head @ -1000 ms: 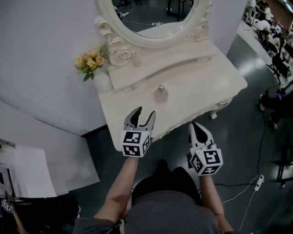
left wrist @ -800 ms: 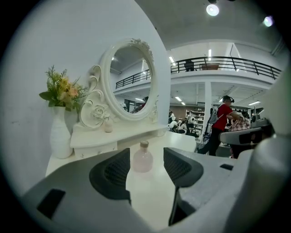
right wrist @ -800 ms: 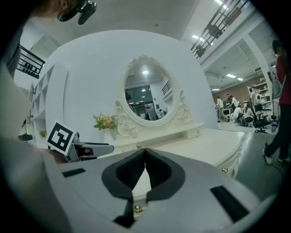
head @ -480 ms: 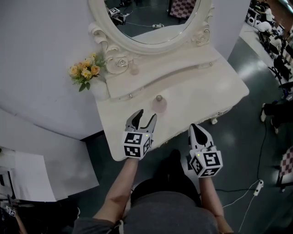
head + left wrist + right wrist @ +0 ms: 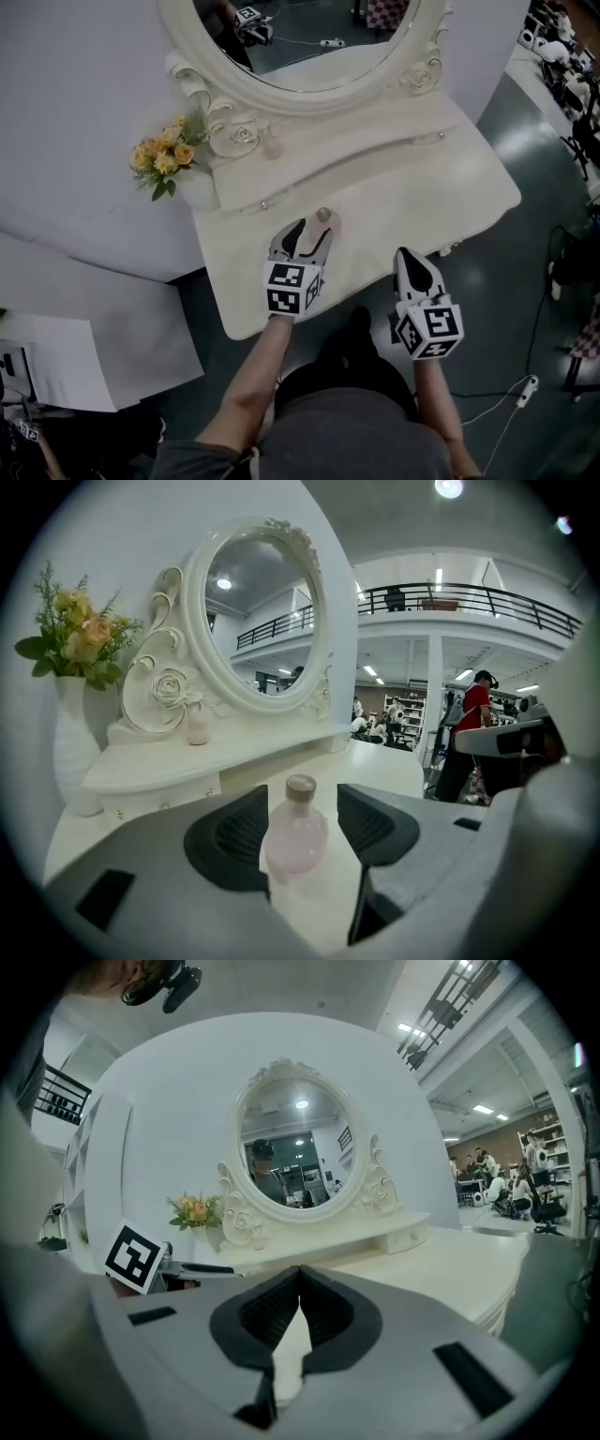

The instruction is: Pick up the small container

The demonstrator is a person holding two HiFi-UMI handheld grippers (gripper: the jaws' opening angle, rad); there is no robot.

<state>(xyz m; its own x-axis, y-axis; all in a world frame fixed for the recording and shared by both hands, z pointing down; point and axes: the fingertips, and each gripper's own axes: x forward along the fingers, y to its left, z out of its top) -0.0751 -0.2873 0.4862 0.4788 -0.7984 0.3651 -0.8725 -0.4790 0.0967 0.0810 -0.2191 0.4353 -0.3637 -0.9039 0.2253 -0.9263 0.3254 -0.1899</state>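
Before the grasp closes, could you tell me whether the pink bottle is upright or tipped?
Upright: the pink bottle stands on its base, cap uppermost.

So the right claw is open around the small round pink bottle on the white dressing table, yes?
No: it is the left claw that is open around the small round pink bottle on the white dressing table, as the left gripper view shows. The right claw is shut and empty.

The left gripper (image 5: 313, 231) and right gripper (image 5: 405, 254) have grey jaws, black pads (image 5: 225, 841), marker cubes (image 5: 289, 289).
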